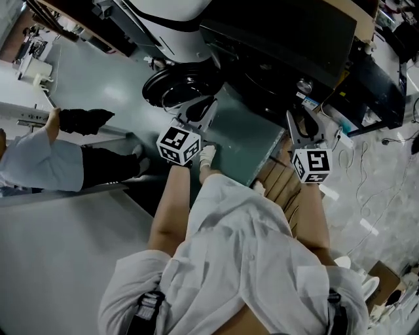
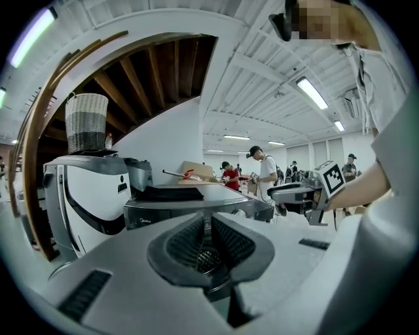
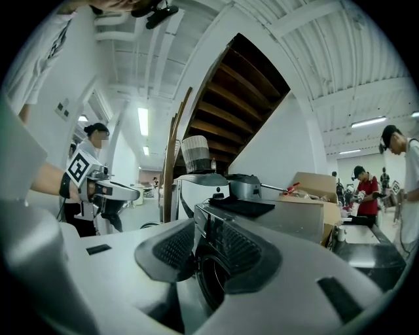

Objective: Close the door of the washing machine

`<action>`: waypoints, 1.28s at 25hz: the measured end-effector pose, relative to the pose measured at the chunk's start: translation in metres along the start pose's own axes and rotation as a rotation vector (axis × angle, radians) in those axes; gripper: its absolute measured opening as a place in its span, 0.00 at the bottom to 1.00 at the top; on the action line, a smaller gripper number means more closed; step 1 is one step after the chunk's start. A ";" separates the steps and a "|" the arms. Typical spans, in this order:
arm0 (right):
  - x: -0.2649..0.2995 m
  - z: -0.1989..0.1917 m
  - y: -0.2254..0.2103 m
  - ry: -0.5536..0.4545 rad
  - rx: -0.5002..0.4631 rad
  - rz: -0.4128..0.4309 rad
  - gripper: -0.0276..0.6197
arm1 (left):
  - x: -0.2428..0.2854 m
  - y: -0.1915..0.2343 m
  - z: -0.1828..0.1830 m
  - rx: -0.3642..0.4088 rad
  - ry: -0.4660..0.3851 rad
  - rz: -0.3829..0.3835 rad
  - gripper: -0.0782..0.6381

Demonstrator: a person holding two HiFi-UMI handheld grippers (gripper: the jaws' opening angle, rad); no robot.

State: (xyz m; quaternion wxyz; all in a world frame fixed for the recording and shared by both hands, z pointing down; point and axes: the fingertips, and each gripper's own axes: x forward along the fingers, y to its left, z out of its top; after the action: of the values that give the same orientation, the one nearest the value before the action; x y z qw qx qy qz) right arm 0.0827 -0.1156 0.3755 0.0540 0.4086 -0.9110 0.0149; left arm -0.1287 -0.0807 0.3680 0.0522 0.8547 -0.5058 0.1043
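Note:
The dark washing machine (image 1: pixel 281 46) stands ahead of me, with its round door (image 1: pixel 173 88) swung open at its left. My left gripper (image 1: pixel 200 108) points toward that door and is shut, its ribbed pads together with nothing between them. My right gripper (image 1: pixel 301 127) is further right, in front of the machine, jaws open and empty. In the left gripper view the shut left gripper (image 2: pixel 209 226) faces the machine (image 2: pixel 196 204). In the right gripper view the open right gripper (image 3: pixel 206 242) frames the machine's front corner and porthole (image 3: pixel 213 281), which lie beyond the pads.
A white appliance (image 1: pixel 170 19) stands left of the machine, with a woven basket (image 2: pixel 87 121) on top. A person in a pale shirt (image 1: pixel 33 160) crouches at my left. Cables (image 1: pixel 380 163) trail on the floor at right. A cardboard box (image 3: pixel 314 186) sits behind the machine.

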 end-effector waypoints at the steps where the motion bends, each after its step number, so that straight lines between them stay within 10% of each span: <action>1: 0.005 -0.001 0.000 0.002 0.002 -0.006 0.28 | 0.004 0.006 -0.001 0.004 0.006 -0.009 0.15; 32: 0.159 -0.058 0.023 0.123 0.105 -0.160 0.31 | 0.104 0.180 -0.082 0.128 0.287 -0.296 0.35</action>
State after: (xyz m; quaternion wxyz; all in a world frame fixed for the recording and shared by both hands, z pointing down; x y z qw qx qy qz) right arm -0.0343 -0.2142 0.4508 0.0893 0.4805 -0.8685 0.0831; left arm -0.2476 -0.2405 0.4694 0.0843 0.8976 -0.3544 0.2481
